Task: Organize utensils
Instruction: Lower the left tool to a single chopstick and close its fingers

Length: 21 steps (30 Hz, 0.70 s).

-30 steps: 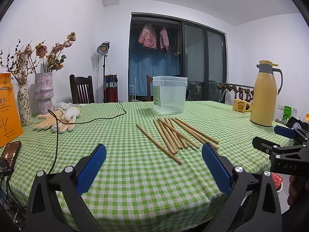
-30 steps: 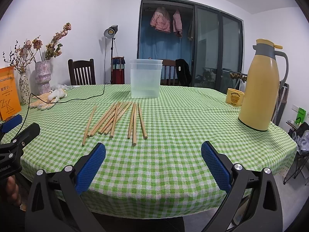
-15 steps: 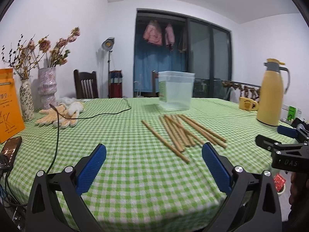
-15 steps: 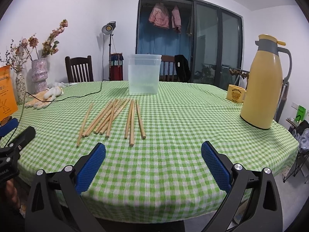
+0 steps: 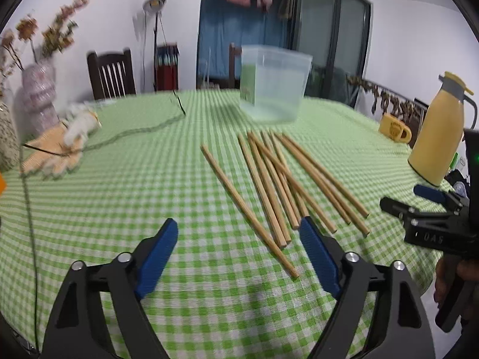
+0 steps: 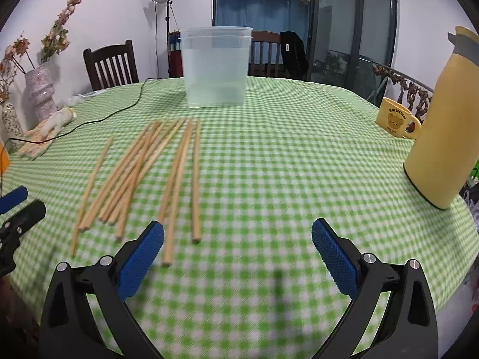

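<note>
Left gripper (image 5: 239,232): my blue-padded jaws have just been closing, yet stand apart with nothing between them.
Right gripper (image 6: 238,236): spread wide, nothing between its jaws.
Chopsticks: long pale wooden sticks (image 6: 140,167) lie loose on the green checked tablecloth (image 6: 284,164), just ahead of both grippers.
Container: clear plastic tub (image 6: 216,65) upright beyond them.

Odds and ends sitting around the green-checked worktop (image 6: 284,155)

A yellow flask (image 6: 443,137) is standing beside a yellow mug (image 6: 395,118); gloves (image 6: 45,131) and a black cable (image 6: 119,110) are lying near two vases (image 5: 37,98).
</note>
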{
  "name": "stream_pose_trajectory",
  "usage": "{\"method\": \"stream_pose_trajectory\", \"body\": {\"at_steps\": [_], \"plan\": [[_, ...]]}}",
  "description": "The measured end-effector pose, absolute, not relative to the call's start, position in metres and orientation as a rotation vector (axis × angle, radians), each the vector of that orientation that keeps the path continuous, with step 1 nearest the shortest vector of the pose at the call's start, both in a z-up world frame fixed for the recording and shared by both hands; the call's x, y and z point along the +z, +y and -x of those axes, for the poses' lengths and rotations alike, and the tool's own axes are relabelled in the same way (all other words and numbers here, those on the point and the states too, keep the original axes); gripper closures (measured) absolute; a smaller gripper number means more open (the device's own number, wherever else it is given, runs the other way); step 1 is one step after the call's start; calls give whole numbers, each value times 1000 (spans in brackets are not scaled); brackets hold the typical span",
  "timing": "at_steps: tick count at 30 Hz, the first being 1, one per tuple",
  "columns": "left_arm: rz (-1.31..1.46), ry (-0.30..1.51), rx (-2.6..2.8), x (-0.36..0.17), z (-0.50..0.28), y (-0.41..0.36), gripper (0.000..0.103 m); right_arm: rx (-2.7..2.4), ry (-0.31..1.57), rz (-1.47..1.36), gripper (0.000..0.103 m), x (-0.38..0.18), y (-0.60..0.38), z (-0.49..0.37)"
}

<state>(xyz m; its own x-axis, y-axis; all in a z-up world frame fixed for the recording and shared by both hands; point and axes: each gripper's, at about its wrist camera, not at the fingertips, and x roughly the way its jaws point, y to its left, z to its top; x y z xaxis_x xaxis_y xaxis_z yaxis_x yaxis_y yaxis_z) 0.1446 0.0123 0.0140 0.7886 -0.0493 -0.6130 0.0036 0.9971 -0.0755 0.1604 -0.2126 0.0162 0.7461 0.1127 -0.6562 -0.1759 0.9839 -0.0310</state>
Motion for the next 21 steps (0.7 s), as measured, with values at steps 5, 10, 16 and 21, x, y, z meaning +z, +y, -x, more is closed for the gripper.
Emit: {"method": "stream_pose_trajectory", "body": {"at_steps": [5,10,16,21], "plan": [[76,793,-45,-3,-171,10,51,209,780,137,54,5,-206,-178],[118,861,-41,-13,-190,11,55,280,805,117,66,2,-201,-187],[75,883,-67,-16,-193,-3,56,333,823,147,70,-3,-189,-189],[54,888,-36,-18,-191,-7,58,335,824,148,71,-5,-188,-189]]}}
